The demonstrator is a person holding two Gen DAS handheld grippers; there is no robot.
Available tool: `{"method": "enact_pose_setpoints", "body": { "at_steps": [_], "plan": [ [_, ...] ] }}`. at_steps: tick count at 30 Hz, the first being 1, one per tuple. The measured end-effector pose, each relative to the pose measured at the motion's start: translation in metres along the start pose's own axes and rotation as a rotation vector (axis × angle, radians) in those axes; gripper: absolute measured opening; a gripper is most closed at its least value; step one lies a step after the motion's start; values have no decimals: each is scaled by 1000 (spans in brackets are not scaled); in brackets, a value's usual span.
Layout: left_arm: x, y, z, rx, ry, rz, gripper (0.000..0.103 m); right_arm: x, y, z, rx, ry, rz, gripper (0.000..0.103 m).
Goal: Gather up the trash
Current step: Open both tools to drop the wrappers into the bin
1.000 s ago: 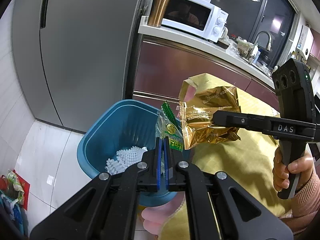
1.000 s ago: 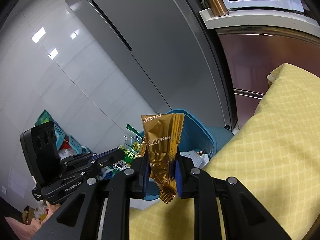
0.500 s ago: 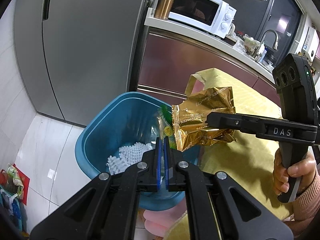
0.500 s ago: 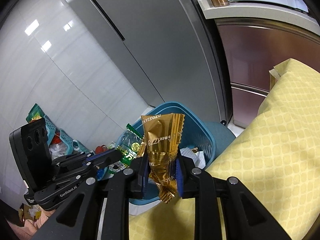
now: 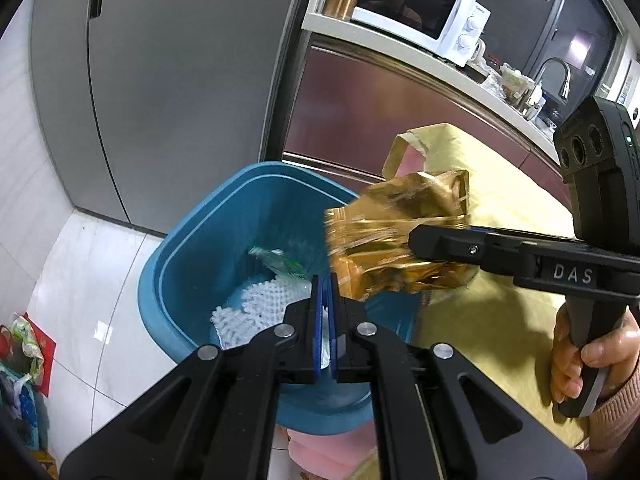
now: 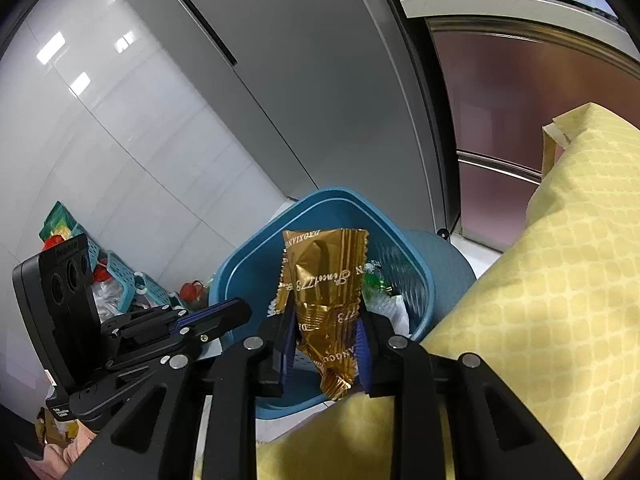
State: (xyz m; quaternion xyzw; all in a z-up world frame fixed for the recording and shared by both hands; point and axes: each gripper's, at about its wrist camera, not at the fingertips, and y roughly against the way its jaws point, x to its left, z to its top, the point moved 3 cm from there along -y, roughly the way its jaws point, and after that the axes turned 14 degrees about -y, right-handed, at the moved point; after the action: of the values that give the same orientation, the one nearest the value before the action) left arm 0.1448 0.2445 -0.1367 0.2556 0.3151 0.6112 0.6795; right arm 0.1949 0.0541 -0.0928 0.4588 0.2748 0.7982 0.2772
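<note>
Over blue bin (image 6: 416,276), gold wrapper (image 6: 324,280) upright between right claw (image 6: 326,344) pads

I see the bin (image 5: 188,264) on the floor between the fridge (image 5: 180,80) behind and the cloth-covered table (image 5: 500,320) to its right. A small wrapper (image 5: 280,262) lies in it on white packing (image 5: 256,304); the microwave (image 5: 420,20) sits on the counter behind.

Your bin (image 5: 188,248) mouth lies open at twelve o'clock; the yellow-clothed table (image 5: 516,208) blocks three o'clock.

Grey fridge (image 5: 168,92), white tile floor (image 5: 92,276), microwave (image 5: 420,20) on counter (kitchen w/ sink).
</note>
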Motion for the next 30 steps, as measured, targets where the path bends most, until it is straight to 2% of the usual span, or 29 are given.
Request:
{"method": "enact_pose_setpoints", "body": {
  "at_steps": [12, 20, 25, 30],
  "plan": [
    [0, -2, -3, -8, 25, -11, 5, -2, 0, 0, -5, -4, -2, 32],
    [-12, 17, -3, -62, -1, -30, 22, -8, 11, -7, -19, -9, 7, 33],
    [-31, 35, 0, -111, -49, -29, 46, -9, 25, -15, -36, 5, 15, 39],
    [-56, 50, 2, -153, -110, -38, 55, -13, 51, -25, -76, 23, 18, 45]
  ]
}}
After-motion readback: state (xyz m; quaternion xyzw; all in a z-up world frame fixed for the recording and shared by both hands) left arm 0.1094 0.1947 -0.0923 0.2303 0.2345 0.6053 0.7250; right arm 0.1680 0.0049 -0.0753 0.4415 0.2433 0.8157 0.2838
